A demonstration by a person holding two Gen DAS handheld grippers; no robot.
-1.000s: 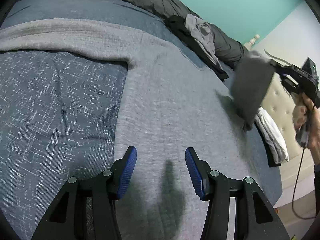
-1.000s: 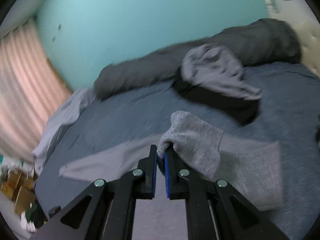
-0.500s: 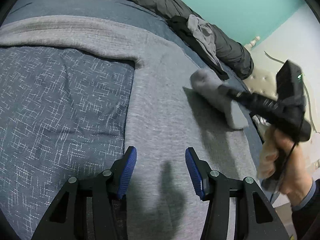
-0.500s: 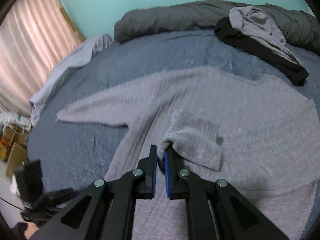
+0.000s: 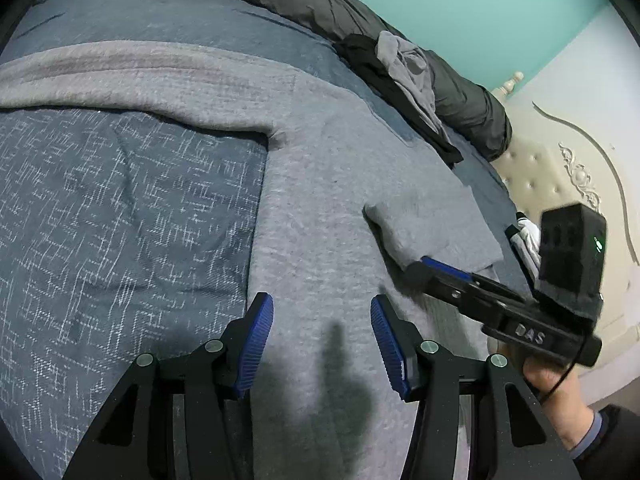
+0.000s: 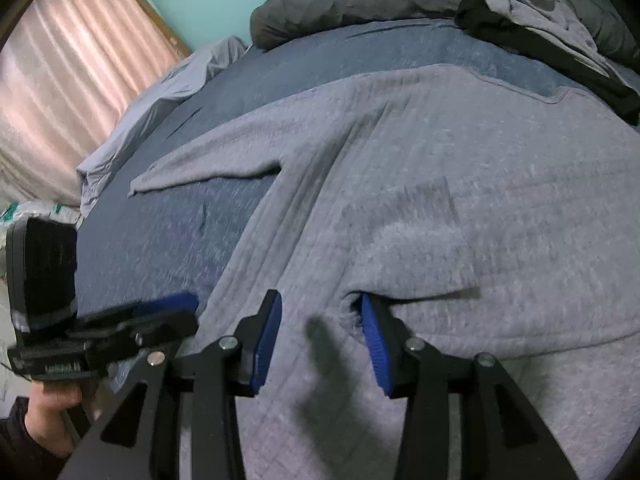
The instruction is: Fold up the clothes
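Observation:
A grey knit sweater [image 5: 320,200] lies spread on the blue bedspread [image 5: 120,220]. One sleeve [image 5: 432,224] is folded over onto its body; the other sleeve [image 5: 120,76] stretches out to the left. My right gripper [image 6: 320,300] is low over the body, its jaws opening. The folded sleeve's cuff [image 6: 420,248] lies just past its right finger, and neither pad presses on it. In the left wrist view the right gripper [image 5: 424,264] points at that cuff. My left gripper [image 5: 320,304] hangs open over the sweater's near part with nothing between its fingers, and it also shows as the left gripper [image 6: 172,308] in the right wrist view.
A rolled dark grey duvet [image 5: 320,4] runs along the bed's far side, with a pile of black and grey clothes [image 5: 400,68] against it. A cream tufted headboard [image 5: 560,184] and folded clothes [image 5: 528,236] are at the right. A pink curtain [image 6: 60,80] hangs behind the bed.
The right gripper swung down with the sleeve cuff, laid it across the sweater's body and parted its jaws from it. The left gripper stayed where it was, open.

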